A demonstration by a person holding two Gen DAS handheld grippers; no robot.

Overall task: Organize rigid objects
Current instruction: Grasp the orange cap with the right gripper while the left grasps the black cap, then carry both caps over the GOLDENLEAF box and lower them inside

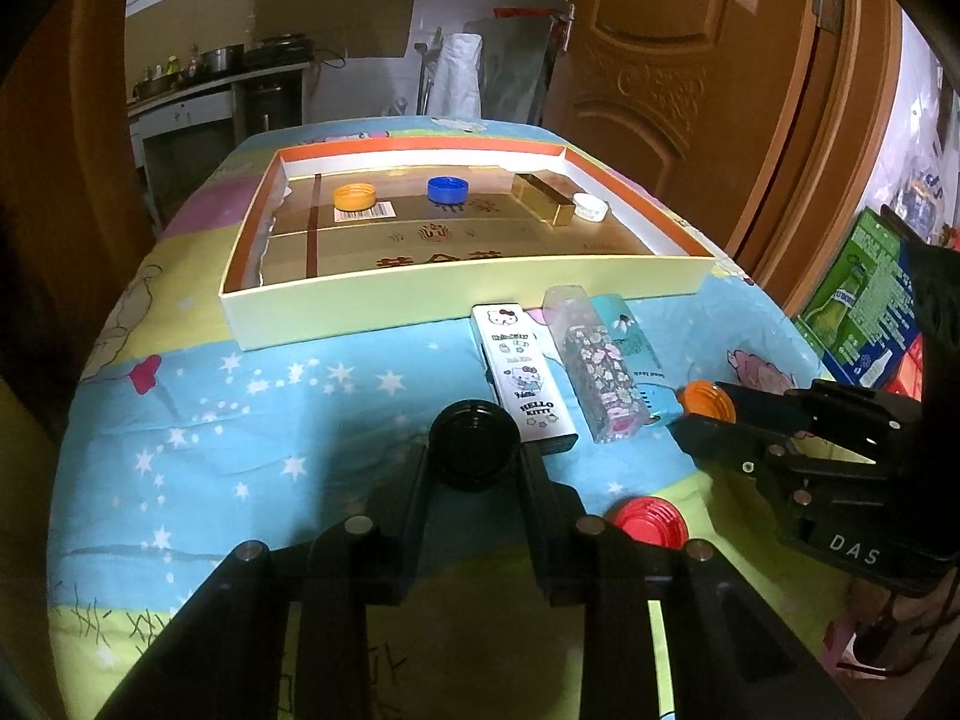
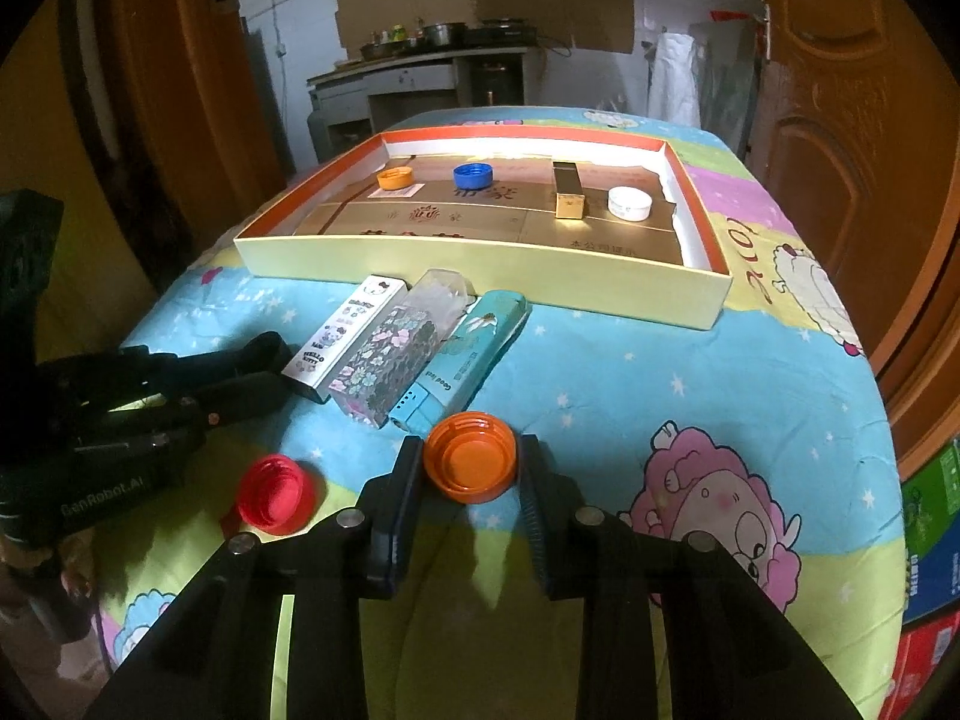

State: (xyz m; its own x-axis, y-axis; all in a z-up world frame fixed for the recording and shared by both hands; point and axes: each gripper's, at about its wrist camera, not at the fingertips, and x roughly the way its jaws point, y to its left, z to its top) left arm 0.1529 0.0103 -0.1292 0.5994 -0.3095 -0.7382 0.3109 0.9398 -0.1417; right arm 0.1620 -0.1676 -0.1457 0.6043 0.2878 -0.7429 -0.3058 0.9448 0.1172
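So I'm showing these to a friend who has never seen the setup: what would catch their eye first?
Probably the two caps in the fingers: the left gripper is shut on a black cap, the right gripper on an orange cap. Next, the shallow tray behind them, holding yellow, blue and white caps and a gold box. Between lie three slim boxes, with a red cap near the grippers.

Both wrist views look forward and down across the bench (image 1: 252,420) toward the shallow tray (image 1: 456,294), from close above the cloth. The left sits left of the right; each probably shares the tray (image 2: 480,267) and three boxes.
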